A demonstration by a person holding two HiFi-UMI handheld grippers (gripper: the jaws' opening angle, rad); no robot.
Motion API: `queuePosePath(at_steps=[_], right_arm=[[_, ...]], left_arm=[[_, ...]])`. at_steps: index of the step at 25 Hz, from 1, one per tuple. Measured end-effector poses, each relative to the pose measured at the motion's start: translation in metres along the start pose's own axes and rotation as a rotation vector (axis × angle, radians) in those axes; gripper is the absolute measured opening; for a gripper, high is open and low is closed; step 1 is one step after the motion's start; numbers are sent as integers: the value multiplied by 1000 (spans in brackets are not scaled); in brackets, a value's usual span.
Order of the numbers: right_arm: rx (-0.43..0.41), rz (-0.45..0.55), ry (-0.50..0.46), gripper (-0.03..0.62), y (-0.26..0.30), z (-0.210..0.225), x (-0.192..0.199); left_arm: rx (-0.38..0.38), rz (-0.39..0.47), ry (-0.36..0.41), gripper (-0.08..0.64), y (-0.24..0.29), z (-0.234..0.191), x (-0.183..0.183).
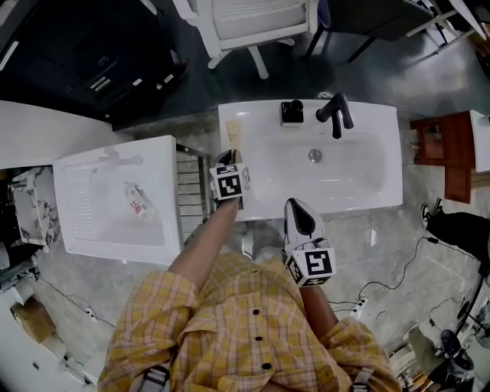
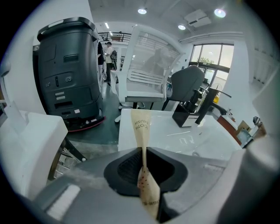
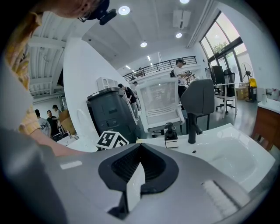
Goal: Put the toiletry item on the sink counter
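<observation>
A beige paper toothbrush packet (image 1: 233, 135) sticks out of my left gripper (image 1: 230, 158), which is shut on its lower end. The packet (image 2: 142, 131) stands upright between the jaws, its top over the left rear corner of the white sink counter (image 1: 260, 126). In the left gripper view the counter (image 2: 170, 127) lies just beyond my left gripper (image 2: 144, 152). My right gripper (image 1: 300, 217) hangs at the counter's front edge, shut with nothing in it. Its jaws (image 3: 139, 148) meet in a line in the right gripper view.
A black faucet (image 1: 335, 114) and a black soap dispenser (image 1: 291, 112) stand at the back of the basin. A second white basin (image 1: 153, 161) at the left holds a plastic bottle (image 1: 138, 200). A white chair (image 1: 245, 23) is behind, a wooden cabinet (image 1: 440, 149) to the right.
</observation>
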State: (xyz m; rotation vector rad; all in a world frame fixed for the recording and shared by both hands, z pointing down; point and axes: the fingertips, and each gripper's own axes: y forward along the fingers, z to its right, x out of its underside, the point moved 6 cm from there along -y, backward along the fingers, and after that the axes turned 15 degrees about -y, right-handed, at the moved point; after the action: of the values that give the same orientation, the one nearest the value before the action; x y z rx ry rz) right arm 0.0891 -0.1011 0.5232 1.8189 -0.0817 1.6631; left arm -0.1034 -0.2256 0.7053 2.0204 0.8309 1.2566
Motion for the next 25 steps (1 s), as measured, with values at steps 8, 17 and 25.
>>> queuePosePath(at_steps=[8,17,25], right_arm=[[4,-12,7,2,0,4,6],[2,-20,11,2,-2,0,9],[13,-19,5,2,-3,4,8]], left_arm=[[-18,-15,-5,38,13,-2,-2],[-23,-31,-8,64,16,-2,1],[-2,-49,-5,165,22,4,3]])
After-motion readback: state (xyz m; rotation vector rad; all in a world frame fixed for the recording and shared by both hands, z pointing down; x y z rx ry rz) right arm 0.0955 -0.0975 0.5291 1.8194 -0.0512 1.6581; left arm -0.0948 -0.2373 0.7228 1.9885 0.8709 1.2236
